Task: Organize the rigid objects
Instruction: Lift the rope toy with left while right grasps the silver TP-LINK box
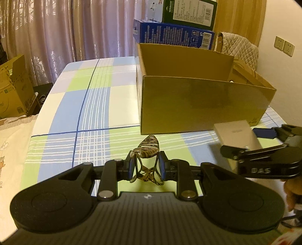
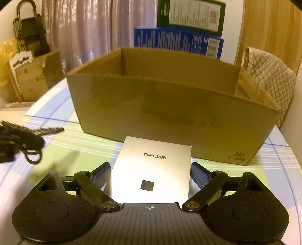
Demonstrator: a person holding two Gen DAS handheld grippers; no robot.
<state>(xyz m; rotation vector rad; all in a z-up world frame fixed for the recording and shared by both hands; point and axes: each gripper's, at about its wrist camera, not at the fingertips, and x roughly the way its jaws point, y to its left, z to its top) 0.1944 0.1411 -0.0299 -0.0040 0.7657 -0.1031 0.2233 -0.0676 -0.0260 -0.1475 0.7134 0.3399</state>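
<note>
Two grippers were at work over a checked tablecloth (image 1: 94, 105) in blue, green and white. At the lower middle of the left wrist view, the left gripper (image 1: 147, 166) was clenched on a pair of tortoiseshell glasses (image 1: 148, 150), folded, with one patterned temple sticking up above the blue pads (image 1: 132, 166). At the right edge of that frame the right gripper (image 1: 251, 143) held a pale flat box (image 1: 236, 133), raised off the cloth.

From the right wrist view, the right gripper (image 2: 151, 175) had its jaws set wide, one blue pad (image 2: 102, 173) on each side of the TP-LINK box (image 2: 152, 169), gripping it by its side edges. The lettering faced up, with a small dark square below it.

An open cardboard box (image 2: 169, 116) stood on the table just beyond both grippers, filling the middle of the frame. Behind it rose a blue carton (image 2: 177, 40) and a green carton (image 2: 190, 13), and a quilted cloth (image 2: 271, 75) lay at its right end. Curtains (image 1: 66, 28) hung across the upper left.
</note>
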